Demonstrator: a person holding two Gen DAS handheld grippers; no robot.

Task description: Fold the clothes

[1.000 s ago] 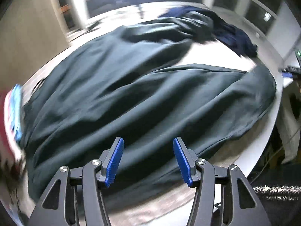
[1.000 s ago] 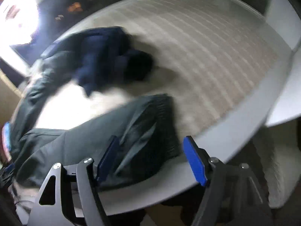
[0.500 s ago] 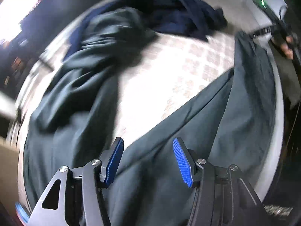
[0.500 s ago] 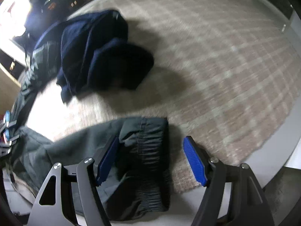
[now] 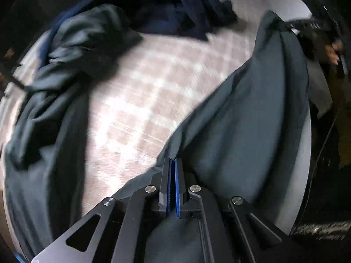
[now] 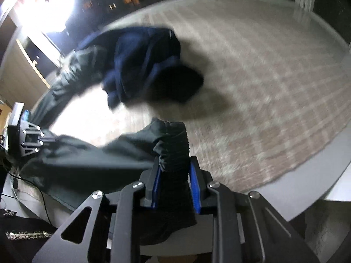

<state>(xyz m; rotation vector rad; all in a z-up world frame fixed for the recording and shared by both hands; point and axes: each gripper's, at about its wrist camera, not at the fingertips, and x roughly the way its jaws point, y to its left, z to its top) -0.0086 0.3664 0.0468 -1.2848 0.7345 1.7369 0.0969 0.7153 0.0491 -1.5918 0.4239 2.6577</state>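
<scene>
- My left gripper (image 5: 172, 166), at lower centre of its frame, has gone from wide open to pads pressed together on a thin edge of the dark green trousers (image 5: 241, 118); half a second ago the fabric only lay between the pads.
- My right gripper (image 6: 173, 171), also open half a second ago, now clamps the ribbed waistband (image 6: 175, 144), which stands bunched above the pads.
- Both ends now being held, I judge the leg taut between the two tools and ready to be lifted and laid over for the first fold.
- The trousers run from lower centre to upper right in the left view; the other leg trails down the left edge.
- A navy garment (image 6: 142, 61) lies crumpled on the checked cloth (image 6: 274, 87), apart from the trousers.
- Motion blur softens both frames; the far leg end is cut off, and how much fabric sits behind the pads is hidden.
</scene>
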